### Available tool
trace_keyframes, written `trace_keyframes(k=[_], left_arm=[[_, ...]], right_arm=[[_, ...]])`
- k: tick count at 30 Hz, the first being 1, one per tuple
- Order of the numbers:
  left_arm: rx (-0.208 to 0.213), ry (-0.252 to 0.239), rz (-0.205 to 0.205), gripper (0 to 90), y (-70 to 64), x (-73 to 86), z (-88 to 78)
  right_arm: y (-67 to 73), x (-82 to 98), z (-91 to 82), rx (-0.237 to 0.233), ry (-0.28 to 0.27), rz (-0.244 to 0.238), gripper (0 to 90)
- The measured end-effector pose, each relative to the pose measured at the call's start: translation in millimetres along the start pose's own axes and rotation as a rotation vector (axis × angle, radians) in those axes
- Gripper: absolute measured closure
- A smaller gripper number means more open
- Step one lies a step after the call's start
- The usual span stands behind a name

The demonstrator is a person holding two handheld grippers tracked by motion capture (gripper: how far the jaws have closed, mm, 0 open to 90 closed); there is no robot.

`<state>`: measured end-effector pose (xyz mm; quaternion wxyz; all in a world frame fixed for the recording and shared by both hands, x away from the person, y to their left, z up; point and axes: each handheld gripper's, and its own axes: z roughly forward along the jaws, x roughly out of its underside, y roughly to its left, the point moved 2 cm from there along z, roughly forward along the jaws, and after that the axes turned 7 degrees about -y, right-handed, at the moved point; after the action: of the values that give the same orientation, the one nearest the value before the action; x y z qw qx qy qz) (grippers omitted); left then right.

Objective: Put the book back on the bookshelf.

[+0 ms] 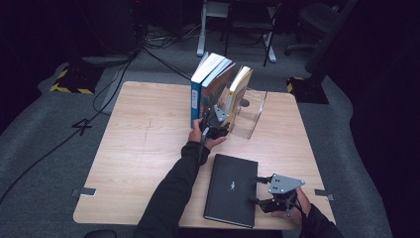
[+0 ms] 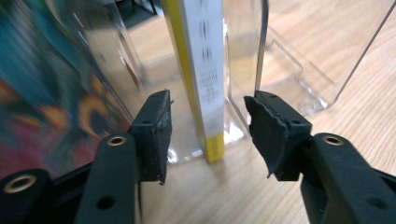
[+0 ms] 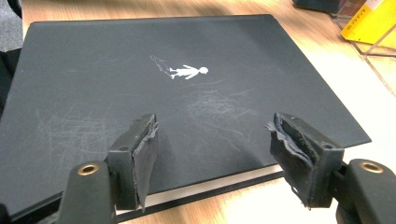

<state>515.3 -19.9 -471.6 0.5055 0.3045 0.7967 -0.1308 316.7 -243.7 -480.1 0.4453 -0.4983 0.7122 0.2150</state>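
On wood-grain table (image 1: 143, 148): slim yellow-spined book (image 2: 201, 79) upright; matte black book (image 3: 177, 93) flat.

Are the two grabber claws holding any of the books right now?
No. The left gripper stands open around the yellow book's spine without touching it. The right gripper hangs open over the black book.

The table (image 1: 148, 148) is seen from above; the black book (image 3: 187, 93) is shared with the close right gripper view.
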Motion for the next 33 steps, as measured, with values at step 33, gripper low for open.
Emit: trace_keyframes(k=[33], left_arm=[[0.085, -0.028, -0.256, 72.1, 0.8, 12.7, 21.0]], right_arm=[[-1.4, 0.4, -1.7, 0.016, -0.022, -0.007, 33.5]])
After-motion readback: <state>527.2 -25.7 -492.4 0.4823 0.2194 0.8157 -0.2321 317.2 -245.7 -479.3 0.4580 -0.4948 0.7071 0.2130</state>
